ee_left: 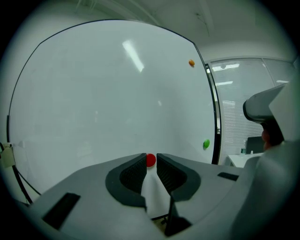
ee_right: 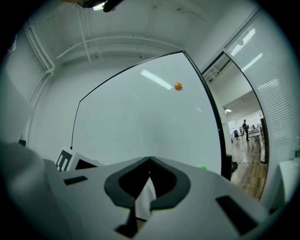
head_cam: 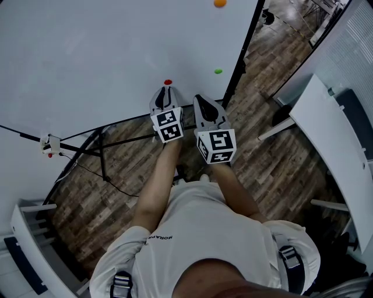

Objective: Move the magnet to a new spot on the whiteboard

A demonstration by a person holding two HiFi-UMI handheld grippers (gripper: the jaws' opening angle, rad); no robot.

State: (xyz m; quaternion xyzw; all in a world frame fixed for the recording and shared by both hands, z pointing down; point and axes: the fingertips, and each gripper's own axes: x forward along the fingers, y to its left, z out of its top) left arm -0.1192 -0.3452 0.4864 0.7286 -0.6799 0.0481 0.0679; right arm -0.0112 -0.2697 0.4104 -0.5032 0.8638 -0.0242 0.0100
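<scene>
Now, red magnet: low on the whiteboard, towards its right side, sitting exactly at the nose of the left gripper.
Magnet against the jaws: in the left gripper view the red magnet fills the slot between the two dark fingertips, one tip on each side of it, with the flat white whiteboard behind.
Left gripper: jaws drawn in narrow and pinching the red magnet; it points at the board almost level.
Right gripper: just beside the left one on its right, near the board's lower edge and pointing the same way.
Right gripper jaws: in its own view the right gripper has its tips met with nothing between them; the red magnet does not show in that view.
Green magnet: up and to the right of the red one, close to the board's right edge and well clear of both grippers.
Orange magnet: higher still on the same side, near the top of the head view.
Person: both forearms reach forward over the wooden floor, one gripper in each hand.
</scene>
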